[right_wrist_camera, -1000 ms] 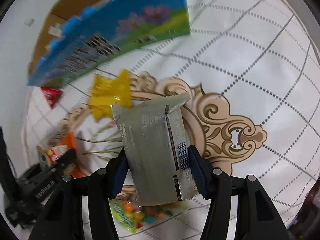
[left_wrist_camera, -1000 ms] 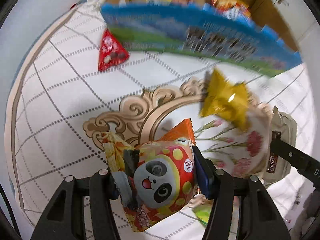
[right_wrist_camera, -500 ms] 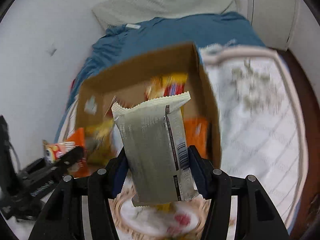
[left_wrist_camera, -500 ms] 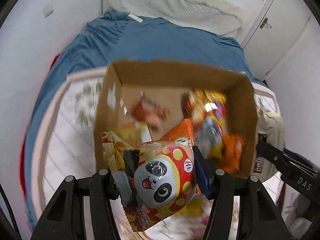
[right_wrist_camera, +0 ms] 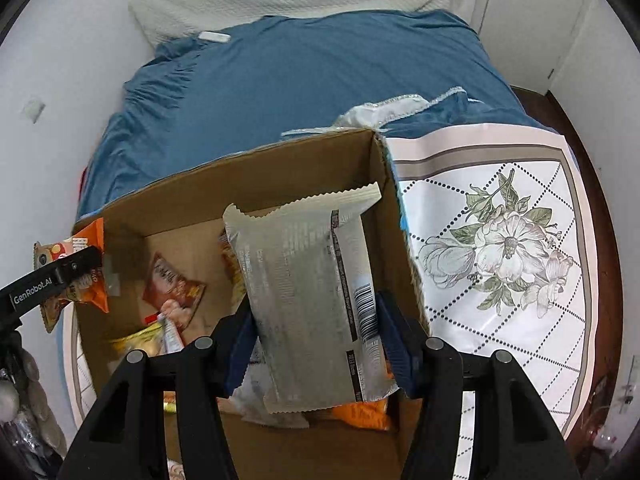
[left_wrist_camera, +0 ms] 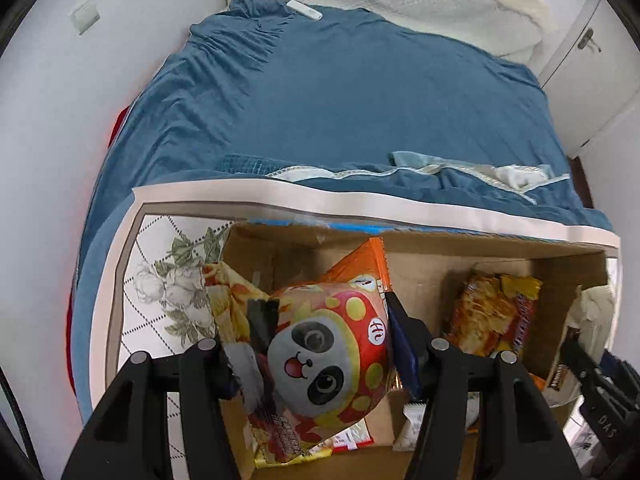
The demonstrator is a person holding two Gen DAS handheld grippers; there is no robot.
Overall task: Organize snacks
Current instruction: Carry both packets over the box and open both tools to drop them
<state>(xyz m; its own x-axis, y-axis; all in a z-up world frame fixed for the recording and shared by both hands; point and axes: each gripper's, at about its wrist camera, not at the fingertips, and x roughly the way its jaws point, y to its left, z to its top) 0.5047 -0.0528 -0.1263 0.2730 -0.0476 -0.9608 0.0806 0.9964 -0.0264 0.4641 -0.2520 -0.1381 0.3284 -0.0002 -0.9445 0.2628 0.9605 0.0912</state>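
Both packets now over cardboard box (right_wrist_camera: 280, 168), "GenRobot.AI" on left hand-held gripper (right_wrist_camera: 52, 280), other print illegible.

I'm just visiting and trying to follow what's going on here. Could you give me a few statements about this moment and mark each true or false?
1. The left gripper holds a snack bag with a panda face. True.
2. The right gripper is empty. False: it is shut on a grey packet.
3. The cardboard box has no snacks in it yet. False: several snack bags lie inside, such as a brown one.
4. The box sits on a flower-print cloth. True.
5. The bed cover behind the box is red. False: it is blue.
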